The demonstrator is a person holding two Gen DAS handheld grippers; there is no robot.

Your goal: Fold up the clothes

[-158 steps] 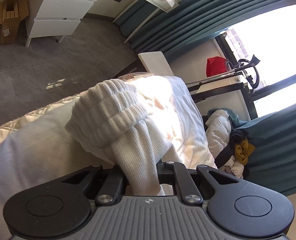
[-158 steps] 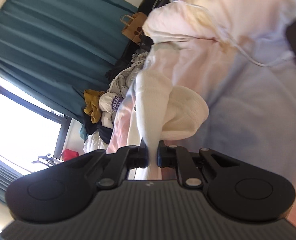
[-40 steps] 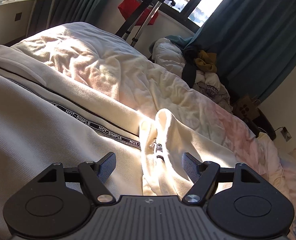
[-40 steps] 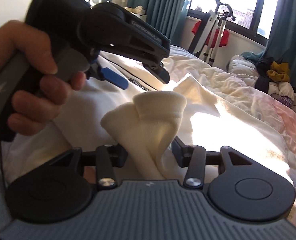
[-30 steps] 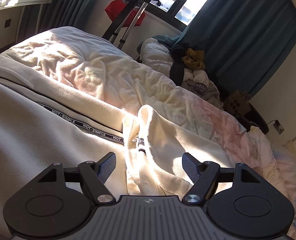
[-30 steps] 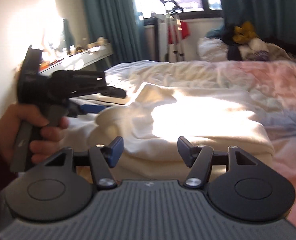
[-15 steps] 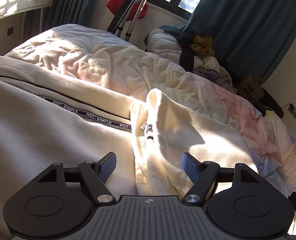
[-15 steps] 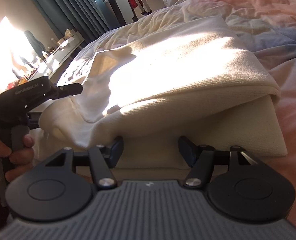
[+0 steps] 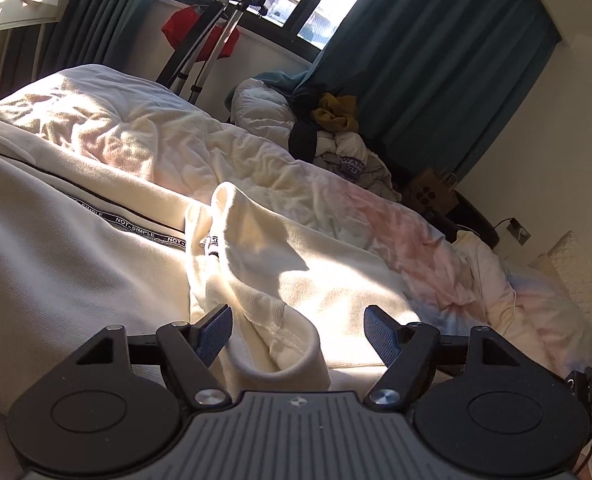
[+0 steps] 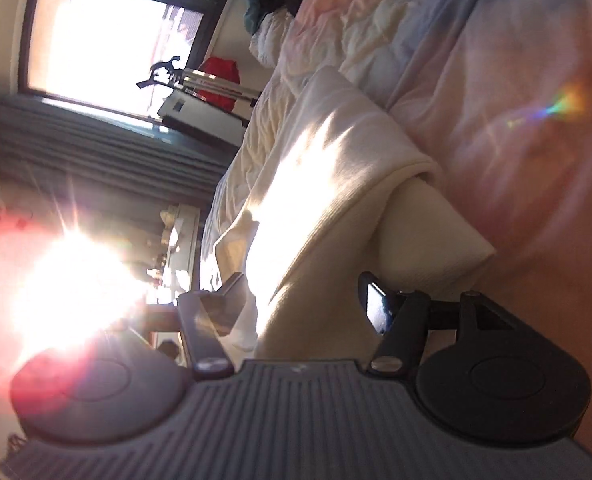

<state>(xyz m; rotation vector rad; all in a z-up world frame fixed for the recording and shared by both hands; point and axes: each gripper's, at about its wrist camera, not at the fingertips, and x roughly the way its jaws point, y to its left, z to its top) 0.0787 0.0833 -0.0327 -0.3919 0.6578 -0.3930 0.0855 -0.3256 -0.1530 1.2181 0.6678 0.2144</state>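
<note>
A cream knit garment point(image 9: 296, 264) lies folded on the bed, its collar point(image 9: 224, 204) standing up and a ribbed cuff point(image 9: 284, 344) curled near me. My left gripper point(image 9: 298, 326) is open, its fingers either side of that cuff without closing on it. In the right wrist view the same cream garment point(image 10: 328, 184) shows as a thick folded stack. My right gripper point(image 10: 304, 300) is open and rolled sideways, with the stack's near edge between its fingers. Sun glare hides the left finger's side.
A beige garment with a black "NOT-SIMPLE" tape point(image 9: 136, 226) lies to the left. The rumpled pink and white duvet point(image 9: 396, 232) covers the bed. A heap of clothes point(image 9: 336, 136) sits by the teal curtain point(image 9: 436, 72). A rack with a red cloth point(image 9: 200, 36) stands at the window.
The right gripper has rolled sideways and moved in on the folded stack's edge. The left gripper has drawn back a little, so the ribbed cuff now sits between its open fingers.
</note>
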